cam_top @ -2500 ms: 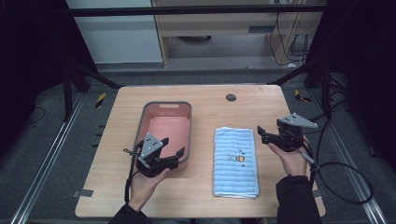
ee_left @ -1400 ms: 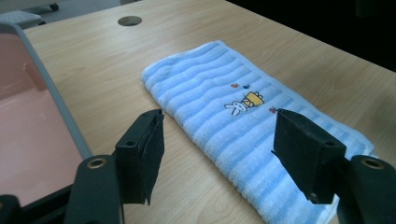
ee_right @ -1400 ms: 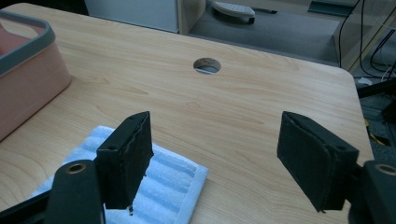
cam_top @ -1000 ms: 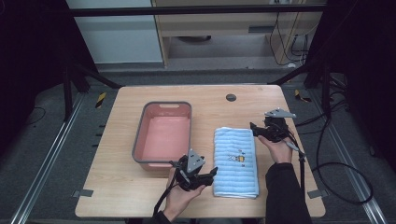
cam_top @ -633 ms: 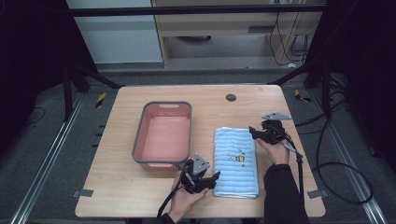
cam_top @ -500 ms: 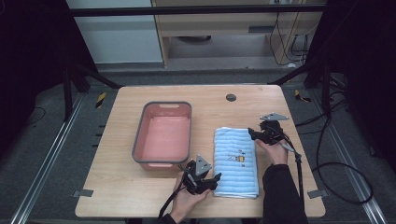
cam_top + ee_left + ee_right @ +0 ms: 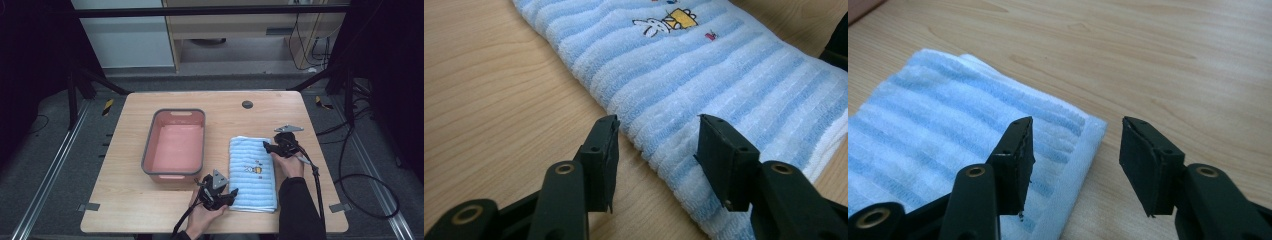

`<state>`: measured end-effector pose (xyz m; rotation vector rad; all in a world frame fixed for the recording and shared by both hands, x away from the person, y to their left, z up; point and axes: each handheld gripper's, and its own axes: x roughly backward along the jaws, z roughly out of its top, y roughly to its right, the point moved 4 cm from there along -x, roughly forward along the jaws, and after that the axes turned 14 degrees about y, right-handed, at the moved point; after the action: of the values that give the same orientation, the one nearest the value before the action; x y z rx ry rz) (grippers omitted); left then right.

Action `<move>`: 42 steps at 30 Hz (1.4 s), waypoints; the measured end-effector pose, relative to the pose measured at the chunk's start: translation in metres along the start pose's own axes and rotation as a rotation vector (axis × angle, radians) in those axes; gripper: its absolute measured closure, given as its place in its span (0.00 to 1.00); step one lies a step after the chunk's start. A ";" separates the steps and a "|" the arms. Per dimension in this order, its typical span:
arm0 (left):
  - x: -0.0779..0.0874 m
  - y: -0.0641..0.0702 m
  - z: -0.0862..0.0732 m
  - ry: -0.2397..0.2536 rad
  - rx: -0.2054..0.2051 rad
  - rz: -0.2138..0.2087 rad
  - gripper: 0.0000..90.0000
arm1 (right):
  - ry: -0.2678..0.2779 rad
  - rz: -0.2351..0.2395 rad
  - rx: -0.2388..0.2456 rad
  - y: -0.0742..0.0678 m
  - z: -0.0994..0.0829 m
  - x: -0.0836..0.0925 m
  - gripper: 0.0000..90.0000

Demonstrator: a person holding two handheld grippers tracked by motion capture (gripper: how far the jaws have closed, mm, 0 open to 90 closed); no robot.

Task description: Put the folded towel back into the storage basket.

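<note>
Two grippers, jaws apart and just been closing, straddle opposite corners of one folded towel (image 7: 252, 172): left gripper (image 7: 656, 150) astride its near-left edge, right gripper (image 7: 1075, 150) astride its far-right corner, the long axis running between them, neither yet clamped.

bare table (image 7: 125, 200) left of the towel (image 7: 252, 172); pink basin (image 7: 175, 145) just beyond the left gripper (image 7: 227, 194)

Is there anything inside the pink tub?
No, the pink tub sits bare inside, while the blue striped towel lies flat on the table beside it.
</note>
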<state>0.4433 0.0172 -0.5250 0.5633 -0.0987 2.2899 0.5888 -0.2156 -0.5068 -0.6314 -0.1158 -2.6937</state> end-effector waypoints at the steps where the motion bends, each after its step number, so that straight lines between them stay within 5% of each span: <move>1: 0.000 0.000 0.000 -0.001 0.000 0.001 0.57 | -0.006 0.004 -0.003 0.000 -0.002 -0.001 0.54; 16: -0.002 0.001 -0.007 0.008 0.032 0.000 0.63 | -0.068 0.032 0.009 -0.005 -0.015 -0.009 0.61; 23: -0.003 0.005 -0.008 0.009 0.011 0.032 0.66 | -0.067 0.042 -0.014 -0.005 -0.017 -0.009 0.67; 33: -0.004 0.007 -0.007 0.005 0.060 0.016 0.80 | -0.060 0.080 -0.052 -0.009 -0.018 -0.008 0.84; 42: -0.004 0.008 -0.005 -0.007 0.035 0.025 0.92 | -0.055 0.082 -0.066 -0.011 -0.017 -0.007 0.91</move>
<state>0.4381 0.0096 -0.5302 0.5914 -0.0699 2.3182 0.5835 -0.2057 -0.5251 -0.7142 -0.0146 -2.6114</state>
